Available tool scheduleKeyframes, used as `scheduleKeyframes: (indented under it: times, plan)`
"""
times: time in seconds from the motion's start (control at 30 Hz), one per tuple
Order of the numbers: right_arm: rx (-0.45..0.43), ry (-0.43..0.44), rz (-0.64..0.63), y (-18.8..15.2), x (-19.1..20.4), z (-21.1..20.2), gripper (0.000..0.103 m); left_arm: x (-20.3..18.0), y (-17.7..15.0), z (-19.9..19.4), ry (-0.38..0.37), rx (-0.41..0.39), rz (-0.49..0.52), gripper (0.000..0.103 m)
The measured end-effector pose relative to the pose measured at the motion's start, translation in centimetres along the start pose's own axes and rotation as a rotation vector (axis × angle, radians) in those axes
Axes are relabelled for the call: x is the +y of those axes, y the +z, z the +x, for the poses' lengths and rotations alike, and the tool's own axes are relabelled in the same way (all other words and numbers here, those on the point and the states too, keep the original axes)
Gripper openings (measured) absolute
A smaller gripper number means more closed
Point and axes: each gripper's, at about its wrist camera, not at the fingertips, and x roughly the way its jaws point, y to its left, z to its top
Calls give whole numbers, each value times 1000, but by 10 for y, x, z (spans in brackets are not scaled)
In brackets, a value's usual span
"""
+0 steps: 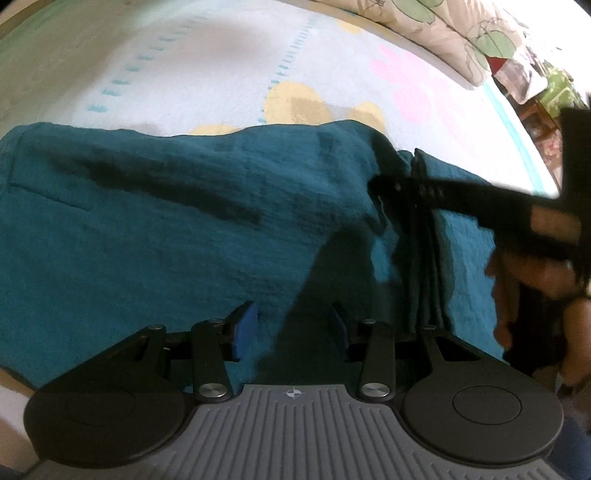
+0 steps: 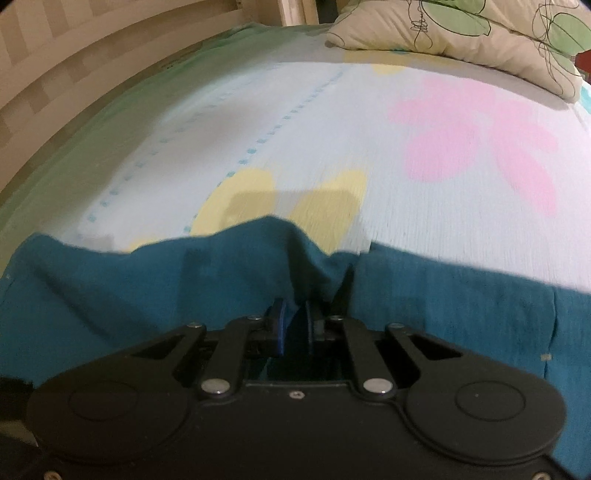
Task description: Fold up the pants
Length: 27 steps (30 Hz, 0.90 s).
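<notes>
The teal, soft woven cotton pants (image 1: 155, 229) lie spread on the bed's pale flower-printed sheet (image 2: 295, 129), below the leaf-patterned pillow (image 2: 461, 33). The right gripper (image 2: 295, 325) has its fingers nearly closed on a raised pinch of the fabric's far edge, while the left gripper (image 1: 293, 328) hovers over the cloth, fingers wide apart and empty. The fabric looks light and limp, likely to sag and wrinkle, so hems or waistband seem the best holds.

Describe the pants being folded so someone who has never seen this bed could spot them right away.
Start at the bed sheet, pale with pink and yellow flower shapes, and a leaf-print pillow at its far end. The pants lie across the near part, with the right gripper pinching a raised fold. They are the only solid dark teal fabric there.
</notes>
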Motion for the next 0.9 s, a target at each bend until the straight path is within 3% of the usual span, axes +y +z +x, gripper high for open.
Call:
scheduleKeyframes:
  times: [0.43,0.53,0.6,0.67,0.7,0.77,0.9]
  plan:
    - [-25,-24,13,26,0,22,15,-20,-5,6,20,7,97,67]
    - [-28,-10,-17,30,1,20,19,-28,-7,9,32,15,151,74]
    - [-52,14,-16,31,-1,13,29,-36,-8,9,58,24,203,73]
    - [-110,20,10,28,-4,-4,31,-39,-10,6,77,23,205,70]
    - [-133,30,23,25,-5,-13,31,-36,-11,2,78,15,179,62]
    - [-164,54,36,18,-6,-31,35,-27,-12,-8,65,5,106,57]
    - [-156,103,10,-5,-2,-58,42,-3,-13,-41,86,-61,-1,57]
